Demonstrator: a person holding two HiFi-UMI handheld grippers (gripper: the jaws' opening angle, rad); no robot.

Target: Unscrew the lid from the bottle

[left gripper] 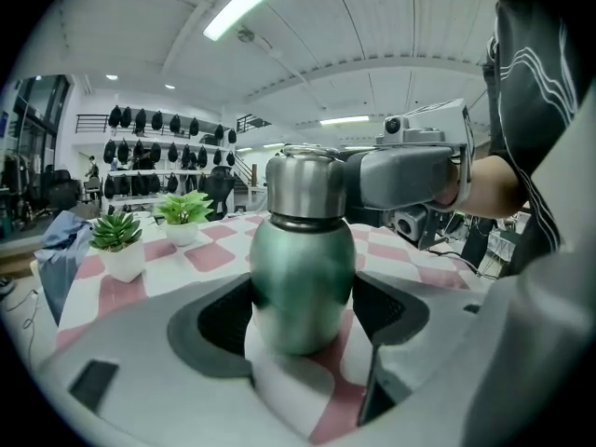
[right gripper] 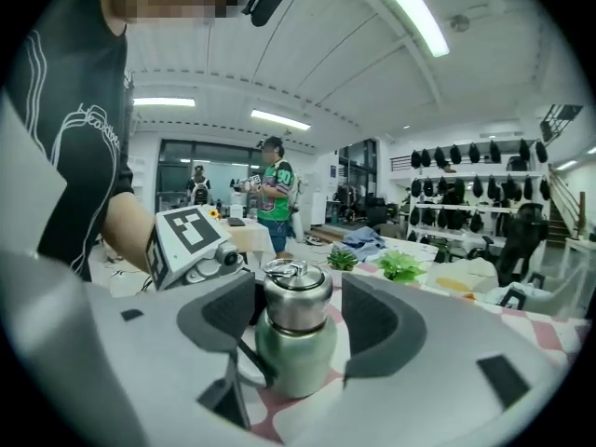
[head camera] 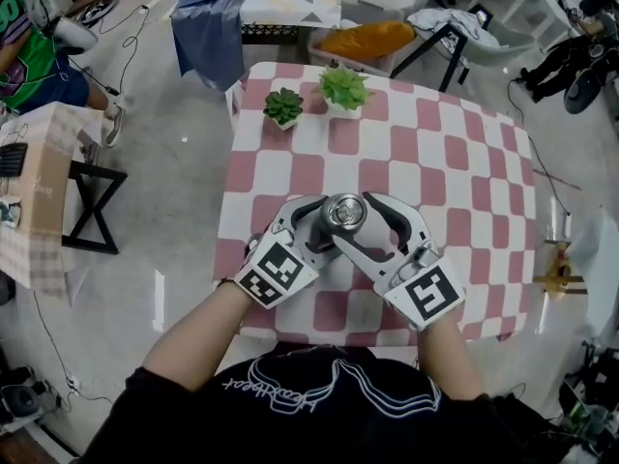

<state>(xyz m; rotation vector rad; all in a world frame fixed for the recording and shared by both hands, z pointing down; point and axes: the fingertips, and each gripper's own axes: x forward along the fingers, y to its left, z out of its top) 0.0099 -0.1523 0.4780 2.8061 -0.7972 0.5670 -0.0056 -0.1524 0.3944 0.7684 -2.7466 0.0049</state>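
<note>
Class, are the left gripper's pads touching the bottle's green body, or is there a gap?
Touching. The left gripper view shows both pads of the left gripper pressed against the bottle, no gap on either side.

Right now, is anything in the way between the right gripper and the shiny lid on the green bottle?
No, nothing visible is in the way. The silver metal lid already sits between the jaws of the right gripper, with a thin gap on each side. The left gripper grips the green metal bottle lower down, clear of the lid.
</note>
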